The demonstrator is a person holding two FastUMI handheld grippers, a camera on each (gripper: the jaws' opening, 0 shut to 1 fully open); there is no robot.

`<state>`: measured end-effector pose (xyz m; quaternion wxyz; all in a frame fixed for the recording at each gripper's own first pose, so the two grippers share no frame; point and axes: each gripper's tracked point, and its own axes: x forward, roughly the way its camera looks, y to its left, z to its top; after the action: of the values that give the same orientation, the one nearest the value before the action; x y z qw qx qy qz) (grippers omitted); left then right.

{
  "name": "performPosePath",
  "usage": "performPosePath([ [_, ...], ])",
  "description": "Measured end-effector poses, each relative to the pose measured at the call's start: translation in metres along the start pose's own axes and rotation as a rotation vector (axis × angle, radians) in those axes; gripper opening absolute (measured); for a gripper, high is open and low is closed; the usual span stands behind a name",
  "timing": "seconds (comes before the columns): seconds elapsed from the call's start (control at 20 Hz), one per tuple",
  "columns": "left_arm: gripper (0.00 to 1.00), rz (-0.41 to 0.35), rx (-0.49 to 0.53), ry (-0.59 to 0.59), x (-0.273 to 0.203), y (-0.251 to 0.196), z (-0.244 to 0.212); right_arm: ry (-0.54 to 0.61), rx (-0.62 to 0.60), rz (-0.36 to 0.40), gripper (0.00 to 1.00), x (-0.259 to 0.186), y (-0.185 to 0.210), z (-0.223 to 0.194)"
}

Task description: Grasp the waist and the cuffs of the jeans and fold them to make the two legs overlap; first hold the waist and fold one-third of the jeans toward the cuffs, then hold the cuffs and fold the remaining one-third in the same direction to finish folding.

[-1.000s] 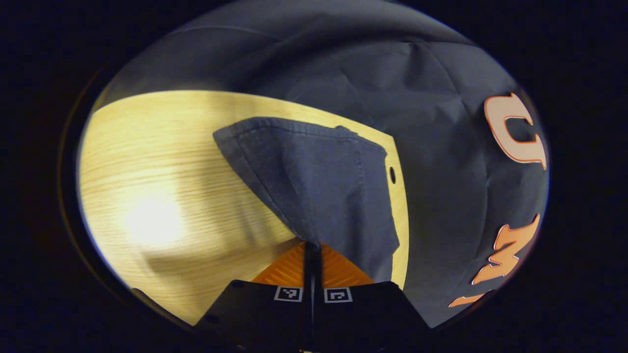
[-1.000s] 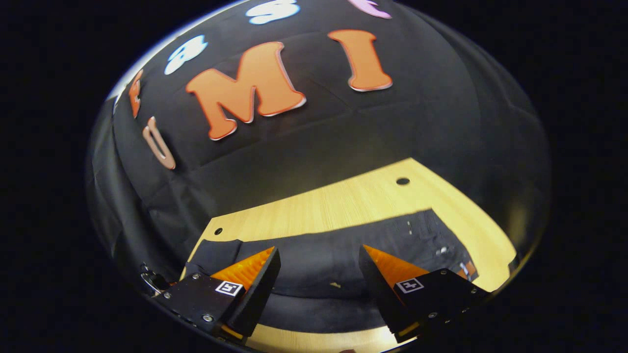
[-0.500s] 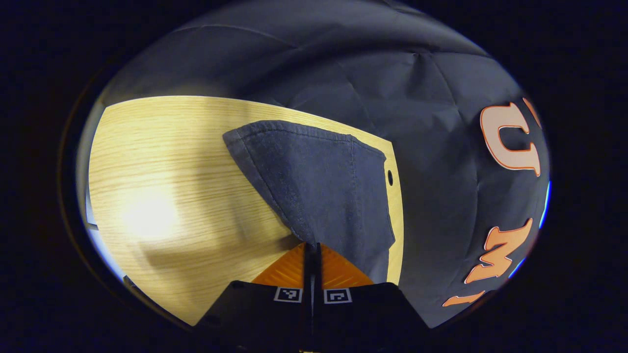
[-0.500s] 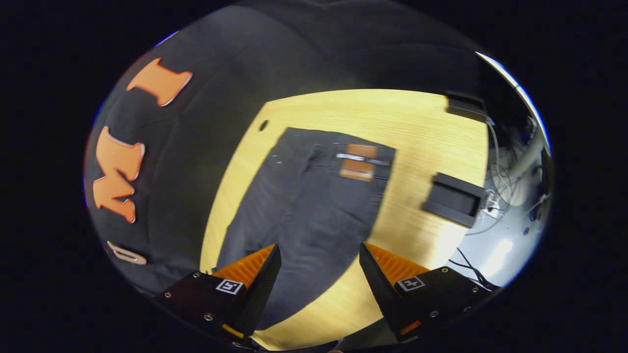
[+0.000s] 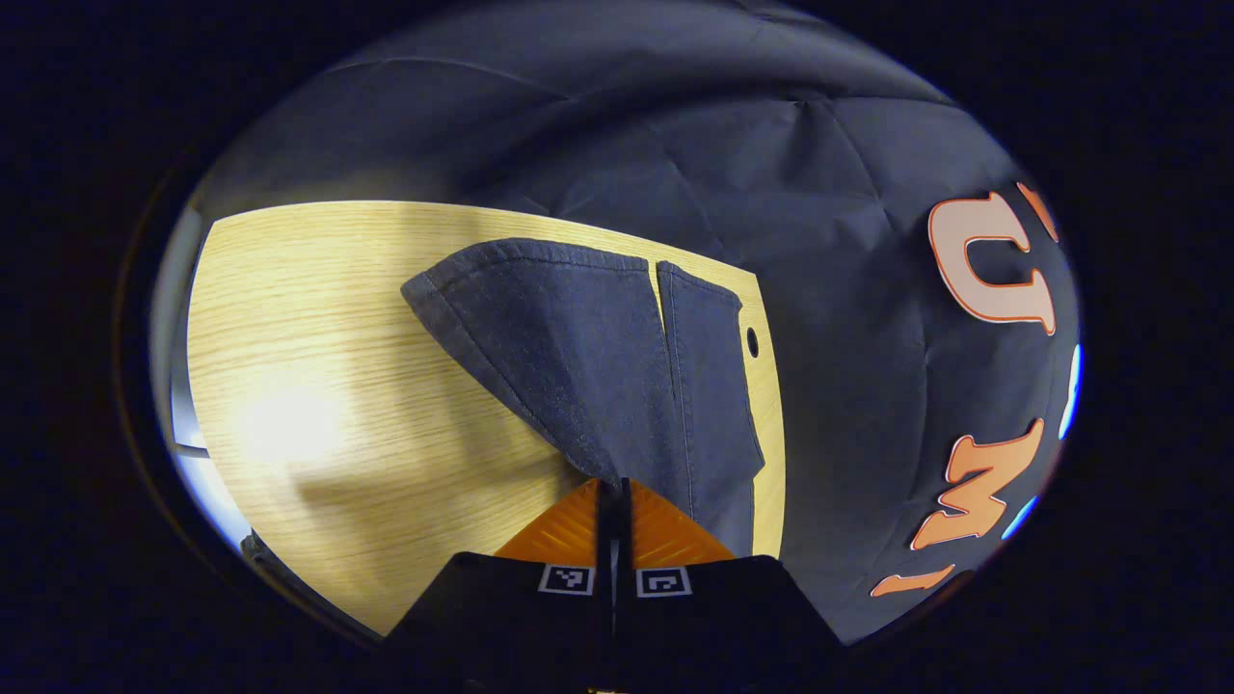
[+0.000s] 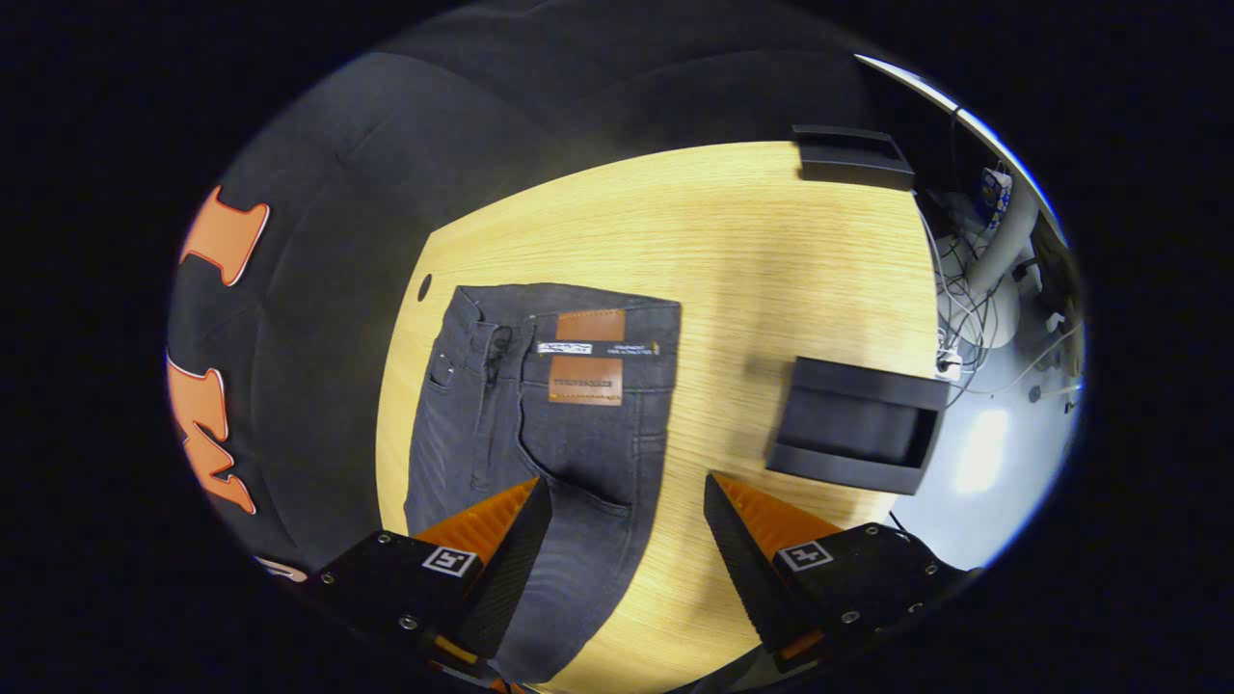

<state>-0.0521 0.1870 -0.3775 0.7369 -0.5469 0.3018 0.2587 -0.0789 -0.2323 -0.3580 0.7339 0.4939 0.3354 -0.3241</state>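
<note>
**Left tongs pinch the cuff end while right tongs hang wide over the waist**

The jeans (image 6: pixel 540 434) lie on the pale wood-grain table (image 6: pixel 752 251), dark washed denim with a brown leather patch (image 6: pixel 586 378) at the waistband. In the left gripper view the left tongs (image 5: pixel 613 487) are closed tight on the denim (image 5: pixel 578 357), which fans away from them as two hemmed cuffs (image 5: pixel 540 253) with stitched edges. The right tongs (image 6: pixel 627 501) stand wide apart above the seat of the jeans, gripping nothing. A black open tray (image 6: pixel 853 424) sits just beside the jeans. Compared with half a second ago, a narrow slit now separates the two cuffs, and the right gripper view faces the waistband more squarely.
</note>
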Motion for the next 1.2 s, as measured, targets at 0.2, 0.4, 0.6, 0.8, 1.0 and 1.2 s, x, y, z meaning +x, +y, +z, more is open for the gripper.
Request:
performPosePath([
  [0.2, 0.02, -0.003, -0.007, 0.000, -0.001, -0.003, 0.000, -0.001, -0.020, 0.027, 0.98, 0.010, 0.014, 0.004],
  [0.4, 0.01, -0.003, -0.012, 0.005, -0.005, -0.001, -0.001, -0.006, -0.019, 0.025, 0.90, 0.021, 0.014, 0.005],
  [0.6, 0.01, 0.013, -0.010, 0.010, 0.002, -0.001, -0.006, -0.038, 0.013, 0.011, 0.31, 0.021, -0.011, 0.009],
  [0.8, 0.01, 0.000, -0.028, -0.018, -0.004, -0.005, -0.007, -0.019, 0.003, 0.042, 0.01, 0.023, -0.003, 0.008],
  [1.0, 0.01, -0.033, -0.040, -0.009, -0.020, -0.013, -0.006, -0.039, -0.021, 0.114, 0.00, 0.002, 0.011, 0.015],
  [1.2, 0.01, -0.104, -0.030, -0.012, -0.040, -0.041, -0.002, -0.060, -0.054, 0.183, 0.00, -0.023, 0.034, 0.021],
])
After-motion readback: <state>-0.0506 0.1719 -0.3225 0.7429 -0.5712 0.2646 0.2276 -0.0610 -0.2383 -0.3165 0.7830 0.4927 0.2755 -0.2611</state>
